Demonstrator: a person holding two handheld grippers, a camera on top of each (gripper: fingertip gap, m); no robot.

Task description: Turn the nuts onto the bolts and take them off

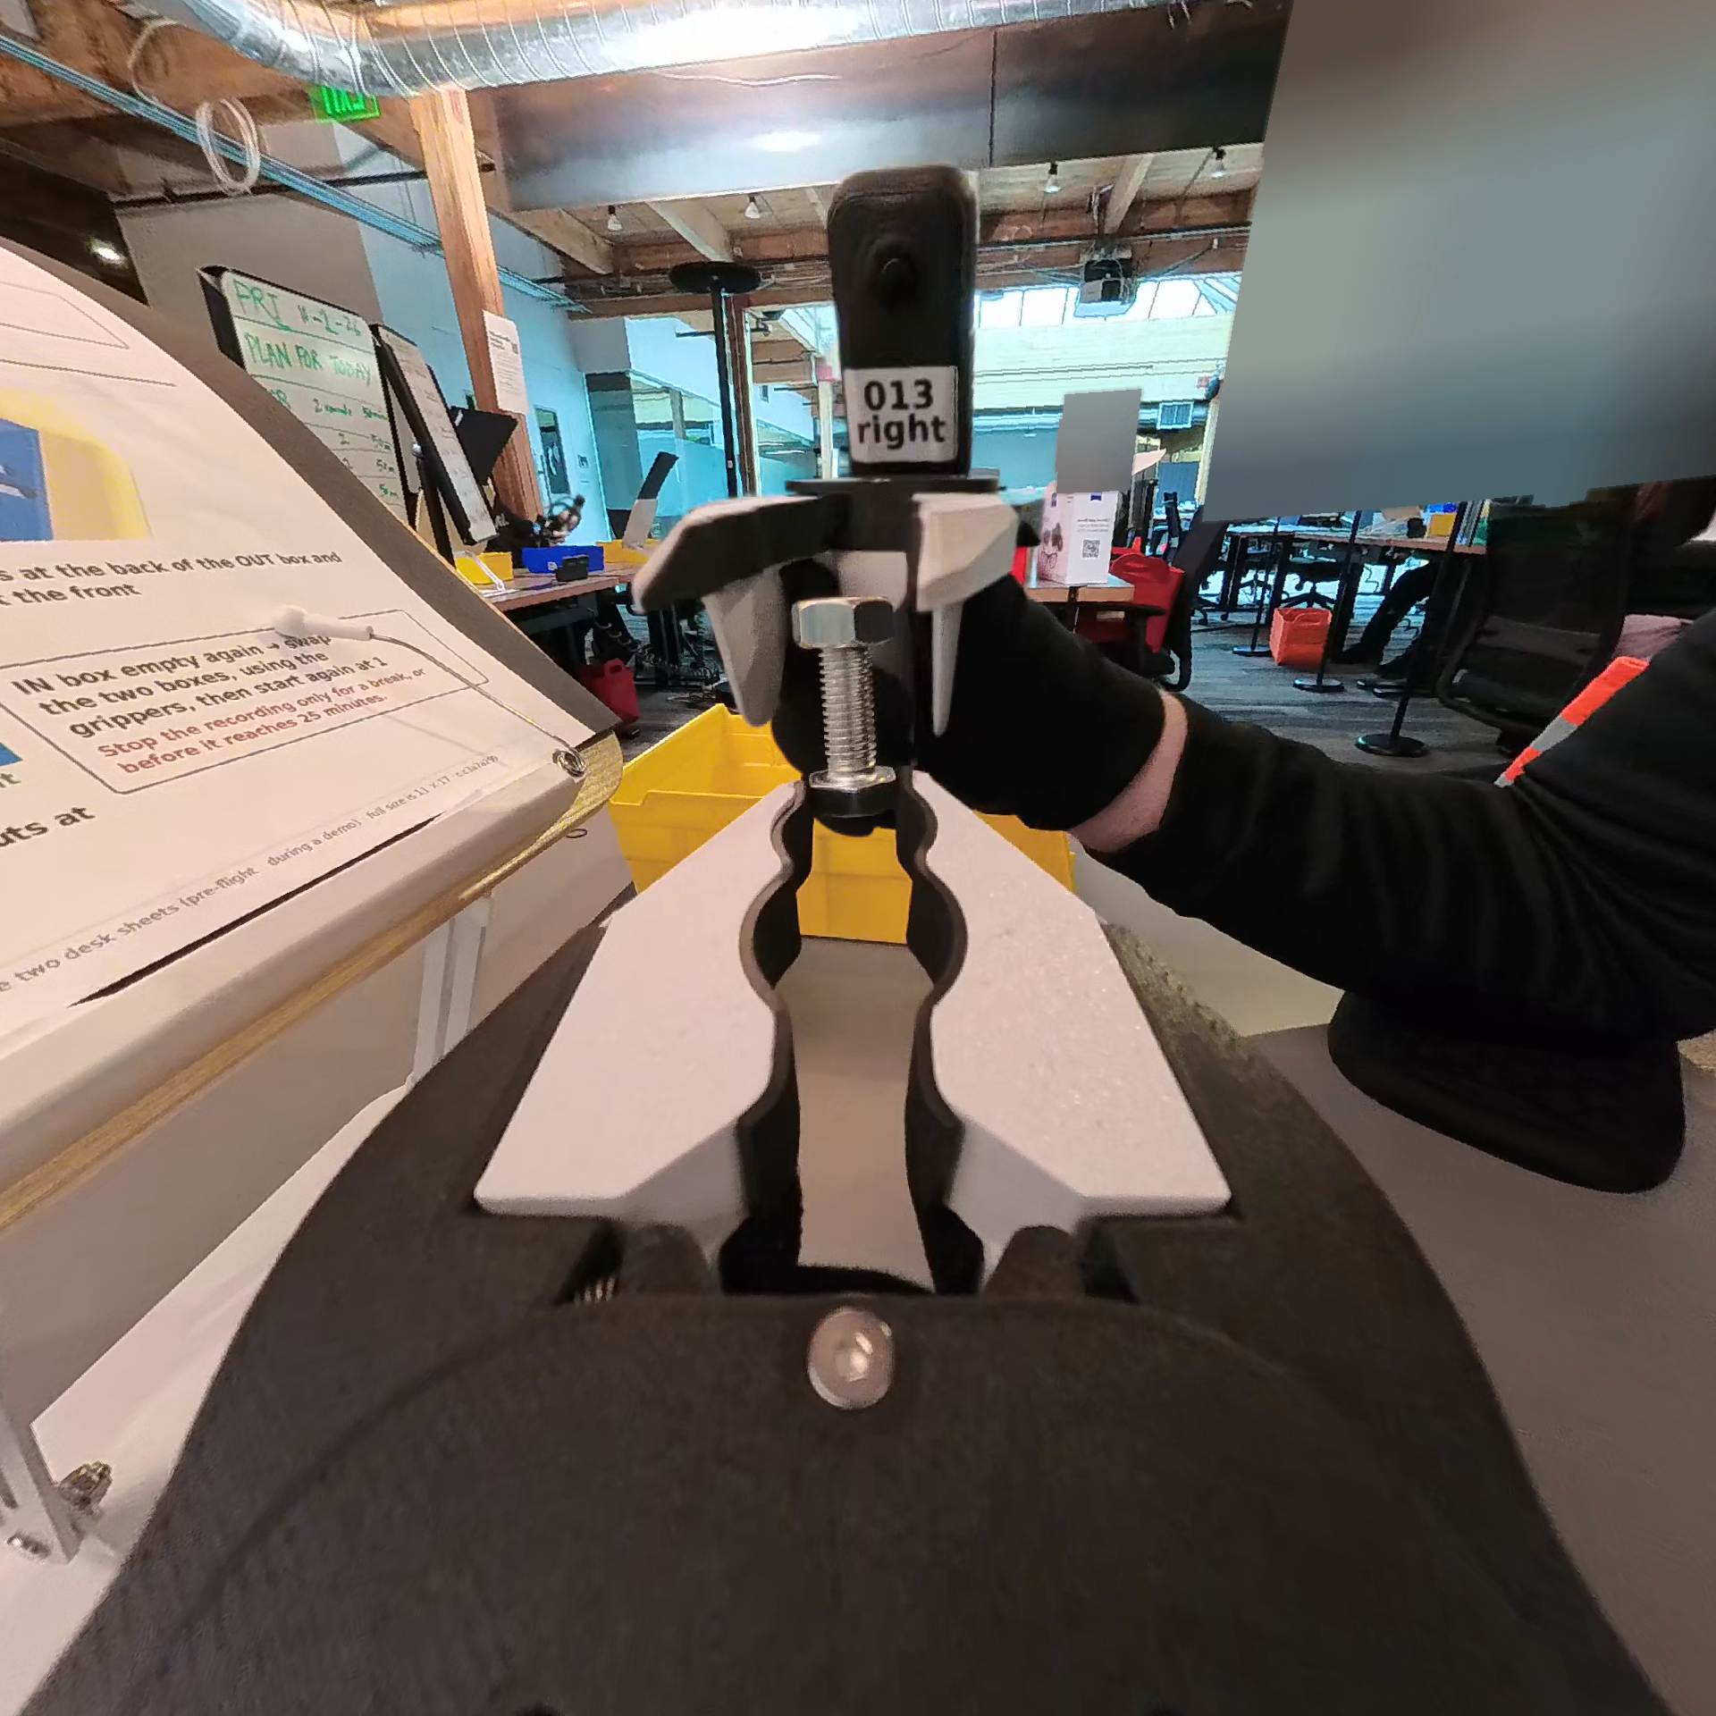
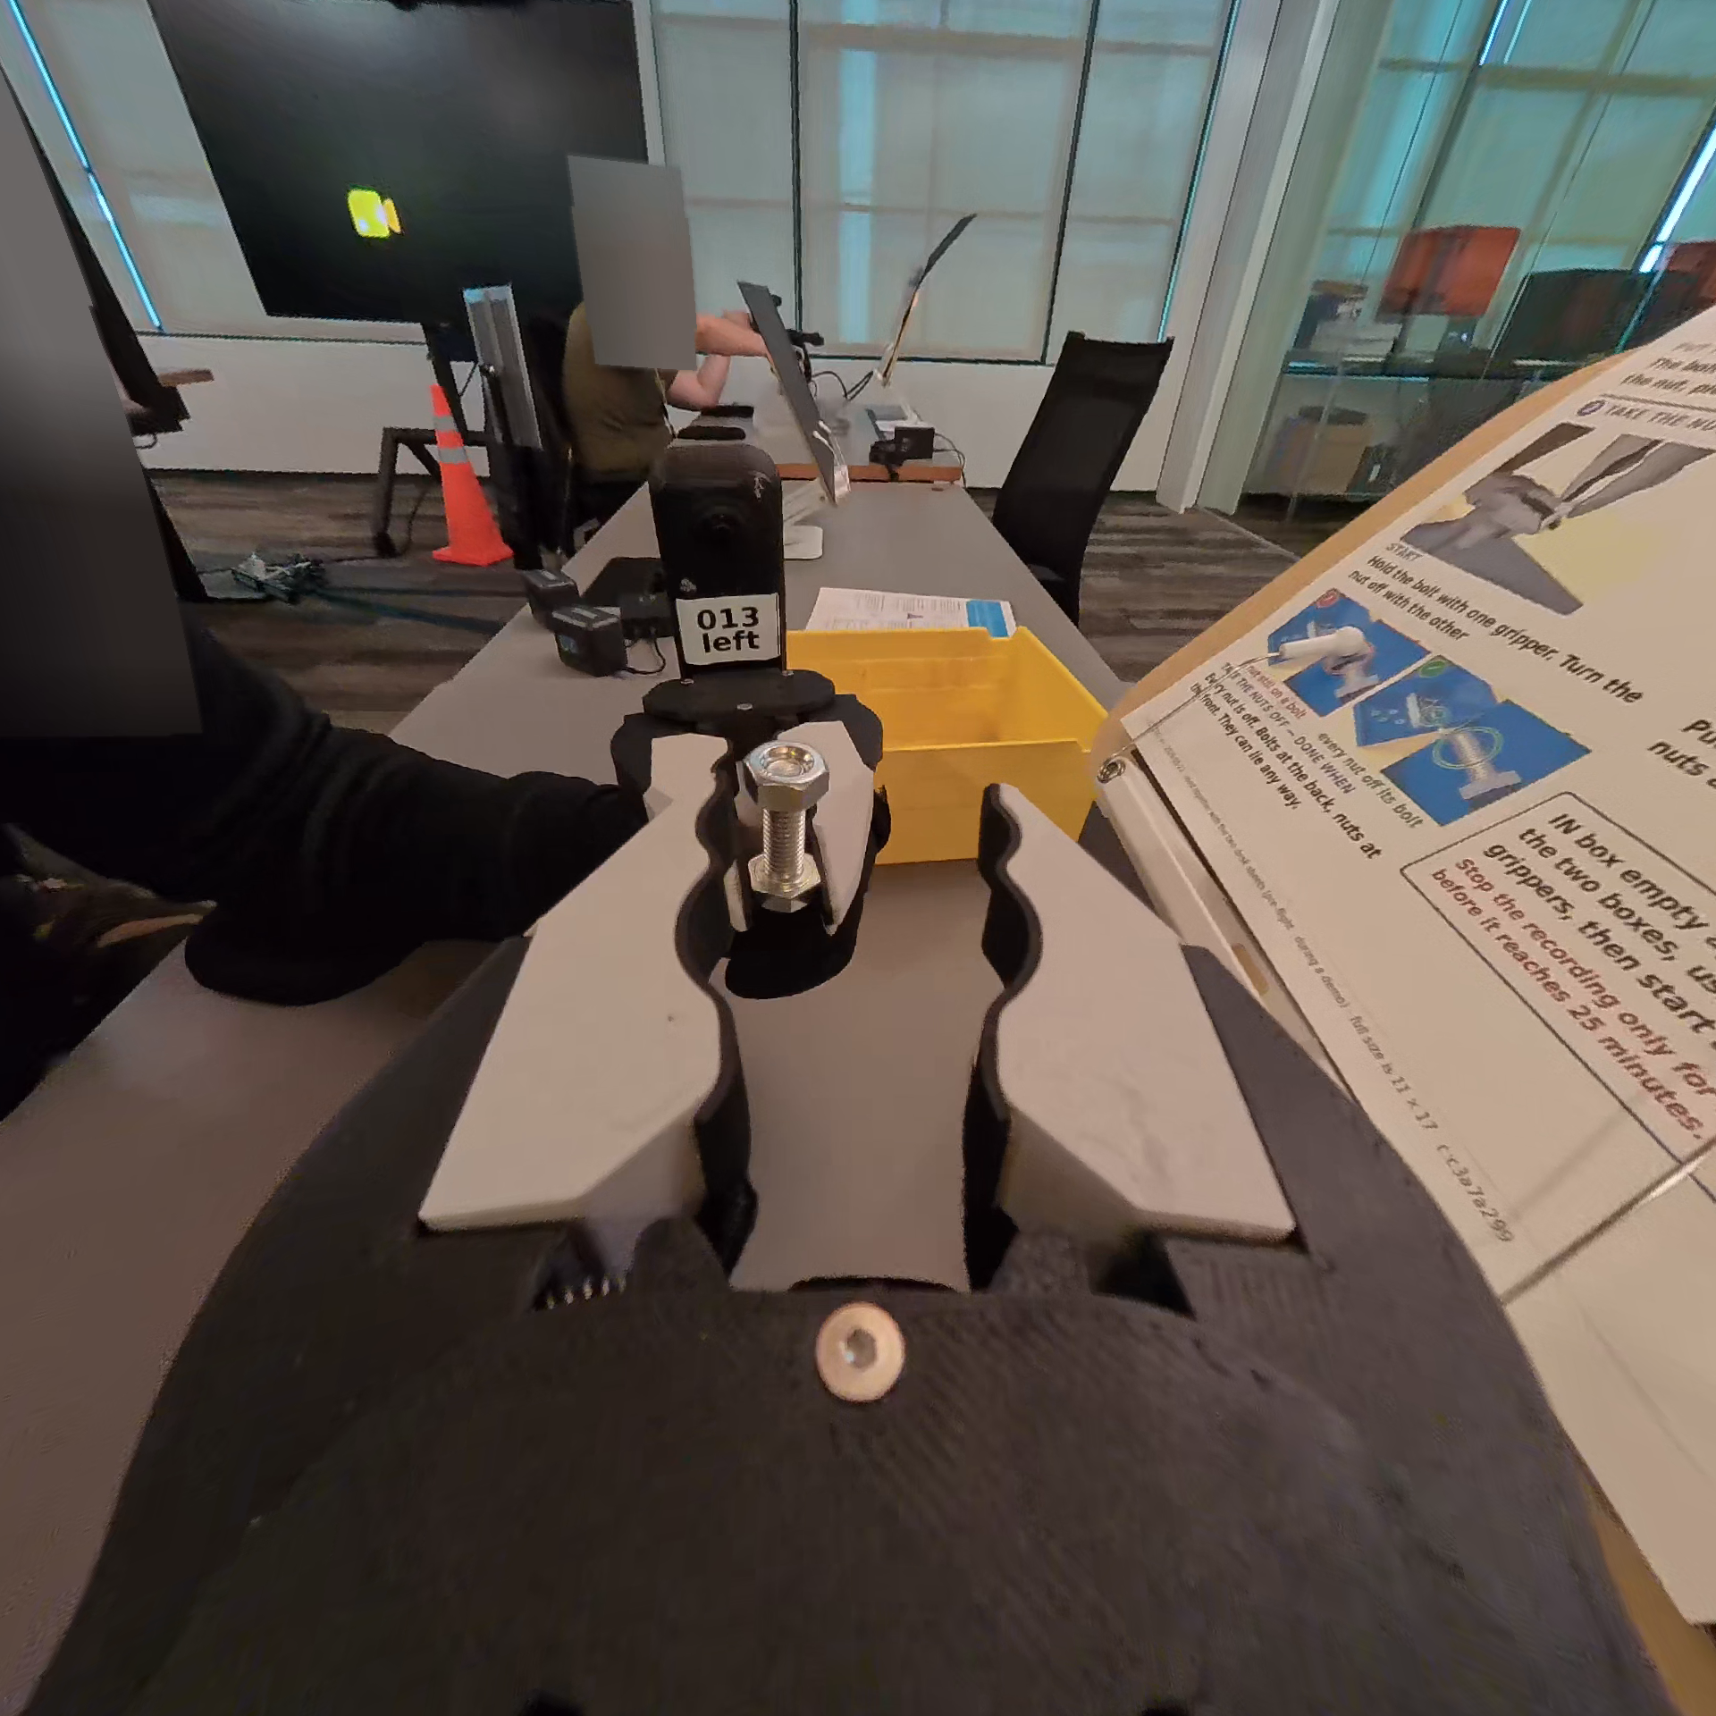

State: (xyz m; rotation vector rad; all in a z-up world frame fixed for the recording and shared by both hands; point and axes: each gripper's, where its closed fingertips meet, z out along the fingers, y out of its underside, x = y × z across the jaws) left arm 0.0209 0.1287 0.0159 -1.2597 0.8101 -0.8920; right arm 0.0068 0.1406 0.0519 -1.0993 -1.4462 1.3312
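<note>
A silver bolt (image 1: 847,706) stands upright in mid-air, hex head (image 1: 840,622) on top and a nut (image 1: 850,778) near its lower end. My left gripper (image 1: 850,796) is shut on the nut at its fingertips. My right gripper (image 2: 850,826) is open; its fingers flank the bolt head without touching. In the right wrist view the bolt (image 2: 783,836) and nut (image 2: 783,882) sit just ahead of my open fingers, held in the left gripper (image 2: 785,915). The right gripper also shows in the left wrist view (image 1: 850,720), held by a black-gloved hand (image 1: 1021,724).
A yellow bin (image 2: 984,743) stands on the grey table (image 2: 882,1068) behind the grippers; it also shows in the left wrist view (image 1: 706,789). A tilted board with an instruction sheet (image 2: 1439,836) stands close beside them. Power bricks (image 2: 585,631) and papers lie farther back. Both grippers' tips are close together, under 4 cm apart.
</note>
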